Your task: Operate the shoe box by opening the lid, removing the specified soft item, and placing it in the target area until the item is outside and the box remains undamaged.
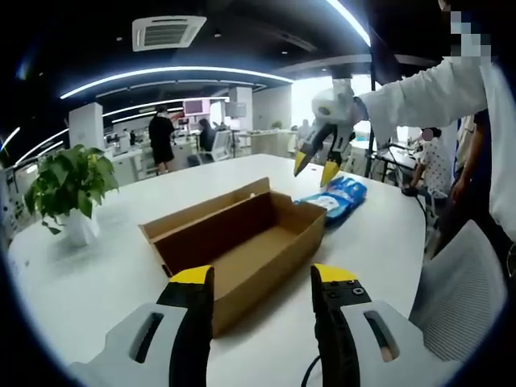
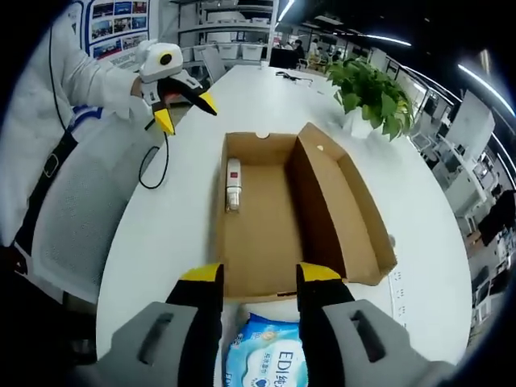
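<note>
Your right gripper hovers, jaws apart and holding nothing, over the blue-and-white soft pack lying on the white worktop beside the open cardboard shoe box; your left gripper, also spread, faces the box.

A long white counter stands in an open office with a dark ceiling, curved light strips and a ceiling air vent. A potted plant sits on it; shelving lines the far wall.
</note>
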A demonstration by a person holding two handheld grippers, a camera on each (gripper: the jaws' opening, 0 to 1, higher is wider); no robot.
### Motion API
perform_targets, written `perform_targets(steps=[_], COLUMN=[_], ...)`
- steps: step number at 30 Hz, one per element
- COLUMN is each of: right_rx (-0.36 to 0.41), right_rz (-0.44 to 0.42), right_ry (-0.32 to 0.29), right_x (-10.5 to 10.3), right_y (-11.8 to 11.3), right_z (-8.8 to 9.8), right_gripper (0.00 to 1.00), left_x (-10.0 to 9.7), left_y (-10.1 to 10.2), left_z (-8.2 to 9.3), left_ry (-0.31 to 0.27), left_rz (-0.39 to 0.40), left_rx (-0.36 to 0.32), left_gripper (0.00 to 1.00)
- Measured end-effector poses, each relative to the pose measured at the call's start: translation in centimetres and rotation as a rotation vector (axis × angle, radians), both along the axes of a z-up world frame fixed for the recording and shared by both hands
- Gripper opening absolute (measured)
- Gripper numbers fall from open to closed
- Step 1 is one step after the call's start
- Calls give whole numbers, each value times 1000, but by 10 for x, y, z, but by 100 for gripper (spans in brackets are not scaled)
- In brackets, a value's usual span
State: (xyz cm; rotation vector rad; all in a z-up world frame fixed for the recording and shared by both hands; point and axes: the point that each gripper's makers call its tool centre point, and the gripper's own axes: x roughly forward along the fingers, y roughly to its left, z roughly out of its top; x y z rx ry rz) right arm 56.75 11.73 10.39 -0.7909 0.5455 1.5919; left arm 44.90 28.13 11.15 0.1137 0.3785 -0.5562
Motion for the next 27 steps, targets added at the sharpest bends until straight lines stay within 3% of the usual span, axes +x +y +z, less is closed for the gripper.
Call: perform_targets(steps=[14, 27], right_rx=[149, 169], right_rz=[-77, -89], right_ry=[97, 125], right_x=[-21, -25], right_y=[38, 57], right_z=[-4, -14], right_gripper=[37, 35], left_x=[-2, -5], left_y=[10, 17], left_z=[3, -2], left_ry=[-7, -1], left_rz=[19, 25], left_rx=[-11, -17], left_gripper=[49, 49])
